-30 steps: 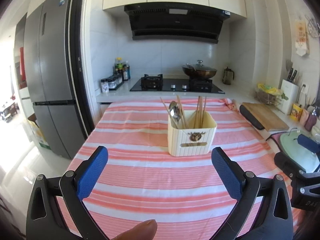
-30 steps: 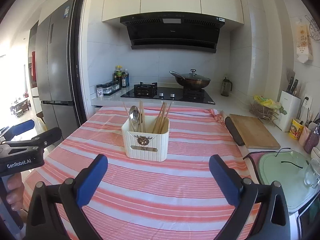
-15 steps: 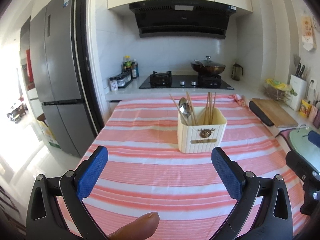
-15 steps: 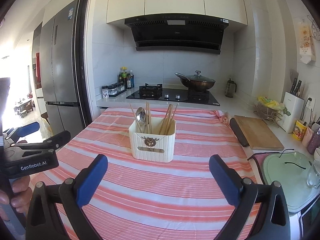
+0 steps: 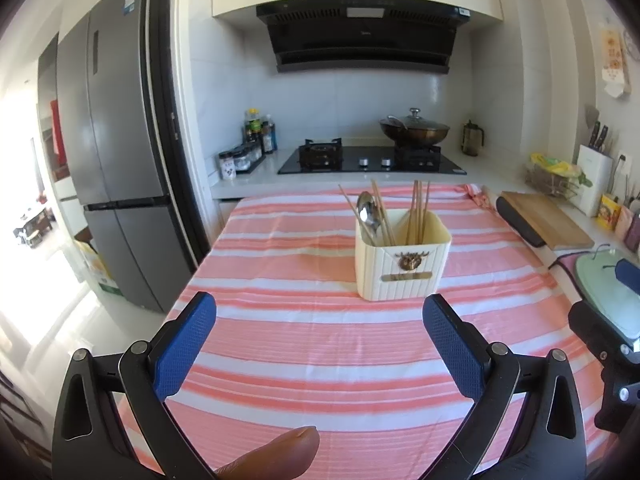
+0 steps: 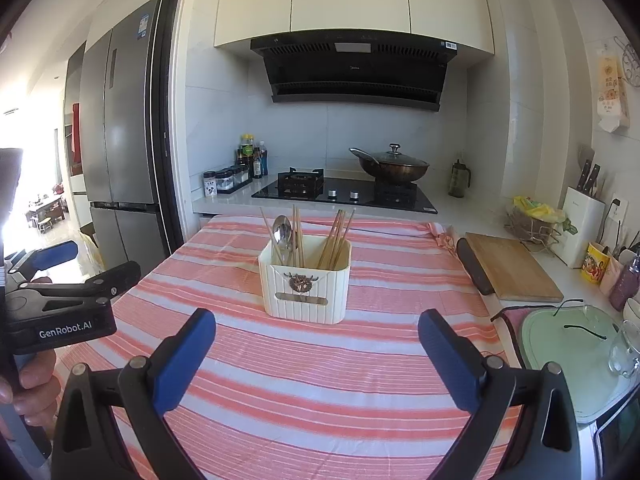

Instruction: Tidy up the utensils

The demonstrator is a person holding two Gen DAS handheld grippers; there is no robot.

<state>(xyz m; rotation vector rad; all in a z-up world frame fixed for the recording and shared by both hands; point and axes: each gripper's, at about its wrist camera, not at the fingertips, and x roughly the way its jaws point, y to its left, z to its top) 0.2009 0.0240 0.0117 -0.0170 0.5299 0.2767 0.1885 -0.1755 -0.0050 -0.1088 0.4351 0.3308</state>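
A cream utensil holder (image 5: 403, 265) (image 6: 306, 285) stands upright on the pink striped tablecloth (image 5: 320, 344) (image 6: 340, 360). Its left compartment holds a metal spoon (image 5: 367, 213) (image 6: 282, 234) and some chopsticks; its right compartment holds several wooden chopsticks (image 5: 418, 210) (image 6: 338, 236). My left gripper (image 5: 320, 344) is open and empty, held back from the holder above the cloth. My right gripper (image 6: 316, 354) is open and empty, also short of the holder. The left gripper's body shows at the left edge of the right wrist view (image 6: 60, 304).
A wooden cutting board (image 6: 512, 266) and a glass-lidded pan (image 6: 576, 356) lie to the right of the table. A stove with a wok (image 6: 390, 166) is behind. A grey fridge (image 5: 112, 152) stands at the left. A knife block (image 6: 582, 224) is at the far right.
Both grippers have drawn back and risen a little; the holder looks smaller and sits more centrally in each view. Both stay open and empty.
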